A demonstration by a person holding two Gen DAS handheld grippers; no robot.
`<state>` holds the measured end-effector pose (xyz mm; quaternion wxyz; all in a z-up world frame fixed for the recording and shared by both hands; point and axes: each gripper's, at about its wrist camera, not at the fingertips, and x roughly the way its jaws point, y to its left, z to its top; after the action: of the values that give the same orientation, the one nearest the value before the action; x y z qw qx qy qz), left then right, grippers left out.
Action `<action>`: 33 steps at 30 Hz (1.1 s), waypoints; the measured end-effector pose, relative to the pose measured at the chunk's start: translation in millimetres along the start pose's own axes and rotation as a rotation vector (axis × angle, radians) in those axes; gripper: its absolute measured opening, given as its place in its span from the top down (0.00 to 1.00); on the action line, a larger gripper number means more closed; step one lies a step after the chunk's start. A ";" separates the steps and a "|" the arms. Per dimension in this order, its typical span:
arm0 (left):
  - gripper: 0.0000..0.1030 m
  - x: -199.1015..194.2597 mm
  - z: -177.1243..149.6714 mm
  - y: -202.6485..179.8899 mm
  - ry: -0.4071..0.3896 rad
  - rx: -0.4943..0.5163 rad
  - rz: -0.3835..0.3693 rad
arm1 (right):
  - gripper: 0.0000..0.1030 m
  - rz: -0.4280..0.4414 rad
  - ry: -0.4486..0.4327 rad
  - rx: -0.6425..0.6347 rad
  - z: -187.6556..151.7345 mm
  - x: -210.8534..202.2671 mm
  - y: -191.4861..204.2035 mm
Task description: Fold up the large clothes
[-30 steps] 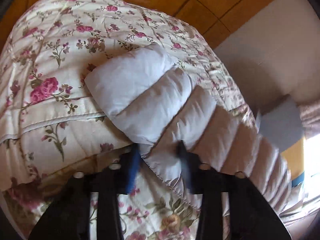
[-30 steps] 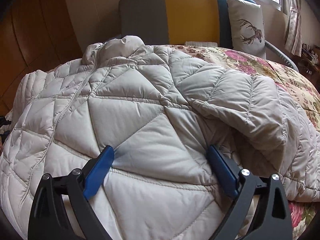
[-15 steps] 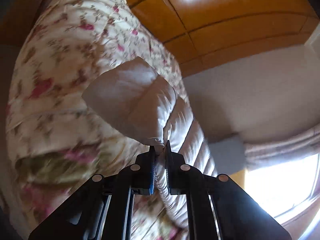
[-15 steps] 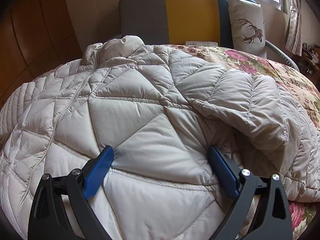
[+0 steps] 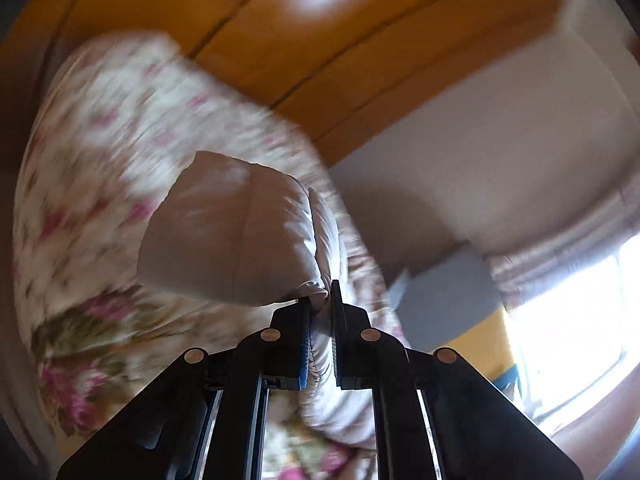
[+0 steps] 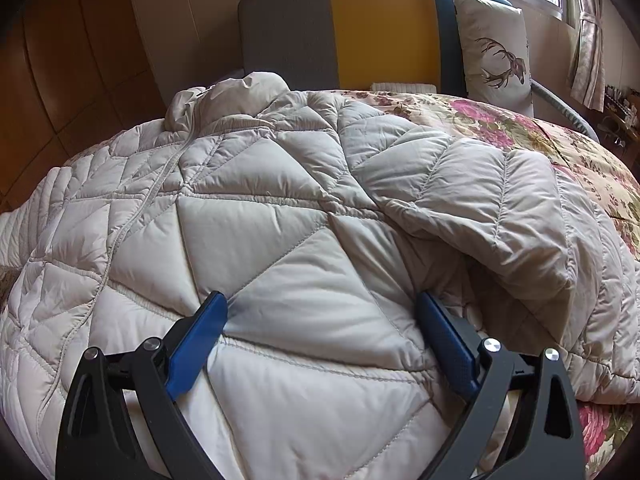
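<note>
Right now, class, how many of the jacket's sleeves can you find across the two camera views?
2. One sleeve is pinched in the left gripper, lifted above the floral quilt. The other sleeve lies folded across the jacket, beyond the open right gripper.

Left wrist view: tilted upward, motion-blurred, very close to the sleeve (image 5: 240,236) caught between the left gripper (image 5: 320,312) fingers; floral bedspread (image 5: 92,168) and wood panelling (image 5: 340,40) behind. Right wrist view: low, level, just above the jacket (image 6: 280,240), facing the headboard (image 6: 360,28). Shared: jacket, bedspread, headboard, window.
</note>
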<state>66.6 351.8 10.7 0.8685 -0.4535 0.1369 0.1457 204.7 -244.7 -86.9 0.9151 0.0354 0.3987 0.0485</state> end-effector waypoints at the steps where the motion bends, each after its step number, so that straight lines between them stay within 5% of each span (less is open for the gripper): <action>1: 0.93 -5.0 -1.6 -24.7 -0.019 0.068 -0.027 | 0.07 0.002 0.000 0.001 0.4 0.4 -0.1; 6: 0.92 0.5 -28.8 -122.7 -0.021 0.354 -0.095 | 0.07 0.010 -0.001 0.004 0.2 0.1 -0.2; 16: 0.92 37.8 -180.5 -253.4 0.227 0.782 -0.272 | 0.07 0.043 -0.008 0.027 0.2 -1.1 -3.8; 24: 0.92 89.3 -319.2 -262.2 0.473 1.132 -0.173 | 0.06 0.067 -0.005 0.044 -0.1 -0.8 -7.1; 28: 0.92 98.5 -363.7 -251.0 0.510 1.283 -0.160 | 0.06 0.071 -0.003 0.048 -0.2 -0.5 -7.1; 30: 0.83 99.1 -379.9 -250.2 0.529 1.349 -0.150 | 0.06 0.070 -0.002 0.048 -0.2 -0.5 -6.5; 33: 0.41 87.9 -387.2 -252.4 0.564 1.361 -0.211 | 0.06 0.070 -0.002 0.049 -0.1 -0.5 -6.8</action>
<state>201.8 -95.2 -46.5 0.8988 0.1536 0.3704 -0.1773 204.7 -251.4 -87.3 0.9121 0.0716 0.3974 0.0709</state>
